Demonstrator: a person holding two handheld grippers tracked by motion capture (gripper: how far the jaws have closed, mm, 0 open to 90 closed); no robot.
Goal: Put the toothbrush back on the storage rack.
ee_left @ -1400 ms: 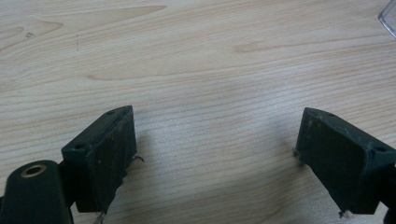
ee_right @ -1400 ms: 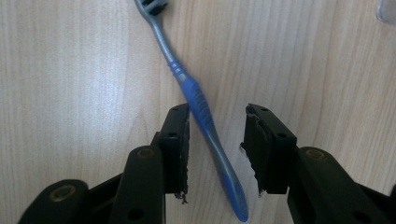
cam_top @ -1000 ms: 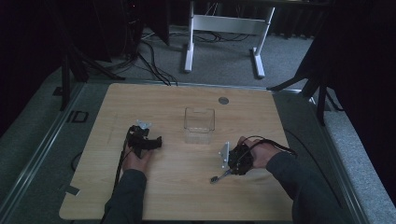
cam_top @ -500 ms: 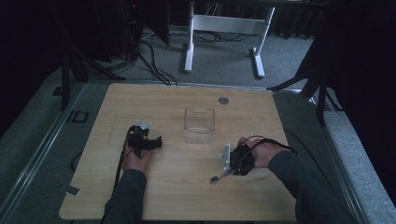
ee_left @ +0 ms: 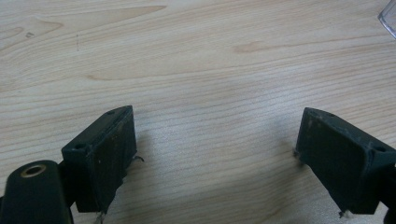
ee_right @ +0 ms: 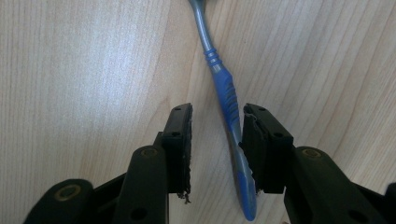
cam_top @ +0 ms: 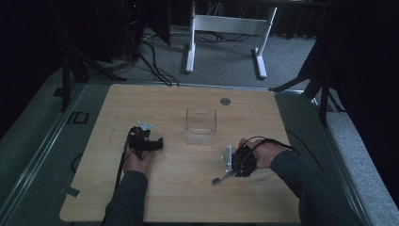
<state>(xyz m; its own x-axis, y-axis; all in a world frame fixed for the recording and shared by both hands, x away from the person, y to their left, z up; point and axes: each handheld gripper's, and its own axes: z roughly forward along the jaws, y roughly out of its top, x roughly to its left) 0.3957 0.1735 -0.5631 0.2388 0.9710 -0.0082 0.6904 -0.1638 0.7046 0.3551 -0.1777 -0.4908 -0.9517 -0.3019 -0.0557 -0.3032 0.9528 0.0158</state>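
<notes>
On the table (cam_top: 188,188), a blue-and-grey toothbrush (ee_right: 226,100) lies flat.

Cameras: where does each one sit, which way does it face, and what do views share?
High view: above the person's side, looking forward and down on the table; both forearms show.
Left gripper view: on the left gripper, jaws wide over bare wood.
Right gripper view: on the right gripper, jaws astride a toothbrush.
Shared: toothbrush and clear box.

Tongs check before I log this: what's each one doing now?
Left tongs: open, empty.
Right tongs: open, closing around the toothbrush, not clamped.
</notes>
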